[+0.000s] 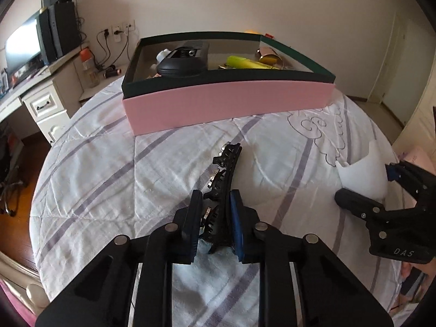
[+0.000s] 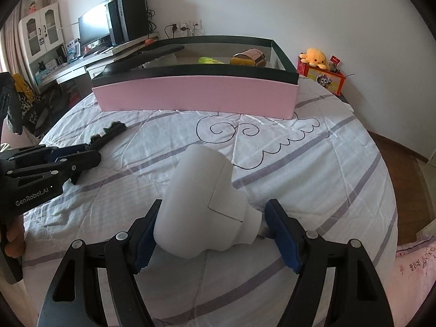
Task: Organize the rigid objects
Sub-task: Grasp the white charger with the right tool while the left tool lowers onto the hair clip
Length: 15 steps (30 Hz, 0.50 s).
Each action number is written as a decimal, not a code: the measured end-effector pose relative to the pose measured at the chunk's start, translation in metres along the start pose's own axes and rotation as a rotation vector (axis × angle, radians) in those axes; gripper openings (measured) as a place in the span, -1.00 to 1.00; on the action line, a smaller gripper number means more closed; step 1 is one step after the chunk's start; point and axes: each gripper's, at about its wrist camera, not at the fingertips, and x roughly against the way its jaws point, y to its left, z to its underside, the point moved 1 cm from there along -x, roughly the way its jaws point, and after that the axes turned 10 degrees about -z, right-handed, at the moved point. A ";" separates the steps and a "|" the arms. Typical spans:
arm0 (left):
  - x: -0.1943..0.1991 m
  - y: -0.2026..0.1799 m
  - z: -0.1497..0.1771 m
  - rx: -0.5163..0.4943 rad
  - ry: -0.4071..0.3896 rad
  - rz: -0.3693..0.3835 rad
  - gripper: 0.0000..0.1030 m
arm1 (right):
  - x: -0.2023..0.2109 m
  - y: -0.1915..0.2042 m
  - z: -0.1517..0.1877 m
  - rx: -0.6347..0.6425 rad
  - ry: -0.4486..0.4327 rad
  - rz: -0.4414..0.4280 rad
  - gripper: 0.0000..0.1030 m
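Meanwhile, on a bed spread with a white quilt (image 1: 109, 179) crossed by lilac stripes, the left gripper (image 1: 216, 218) is clamped on a long black hair clip (image 1: 226, 174), its two pads pressing the clip's near end from either side. The clip is slim and curved, with rows of comb-like teeth and small metal fittings along one edge, and it runs away from the jaws toward a pink box (image 1: 226, 103). To the right, the right gripper (image 2: 209, 231) brackets a white plastic device (image 2: 201, 204), matte and rounded, with a bulbous head narrowing to a short neck and a thin seam across its shell. Its jaws stand fairly wide; the left pad lies against the shell, but whether the right pad touches the neck cannot be told. The box, dark green along its rim, sits farther up the quilt and already holds a black case (image 1: 181, 64), a yellow highlighter (image 1: 249, 62) and a gold tin (image 2: 249, 57).
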 end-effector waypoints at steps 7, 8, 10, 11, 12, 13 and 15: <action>0.018 -0.005 0.020 0.002 0.006 -0.061 -0.61 | 0.001 -0.003 0.000 -0.012 -0.005 -0.017 0.47; 0.021 -0.006 0.023 0.002 0.010 -0.071 -0.61 | 0.001 -0.003 0.000 -0.011 -0.005 -0.015 0.47; 0.028 -0.008 0.030 0.011 0.021 -0.095 -0.61 | 0.001 -0.002 0.000 -0.008 -0.003 -0.011 0.47; 0.030 -0.009 0.033 0.008 0.021 -0.102 -0.61 | 0.001 -0.002 0.000 -0.006 -0.002 -0.009 0.47; 0.032 -0.011 0.035 0.000 0.015 -0.113 -0.61 | 0.001 -0.002 0.000 -0.005 -0.002 -0.008 0.47; 0.031 -0.012 0.036 -0.005 0.013 -0.122 -0.60 | 0.001 -0.002 0.000 -0.005 -0.002 -0.007 0.47; 0.029 -0.011 0.034 0.004 0.013 -0.120 -0.60 | 0.001 -0.002 0.000 -0.004 -0.001 -0.005 0.47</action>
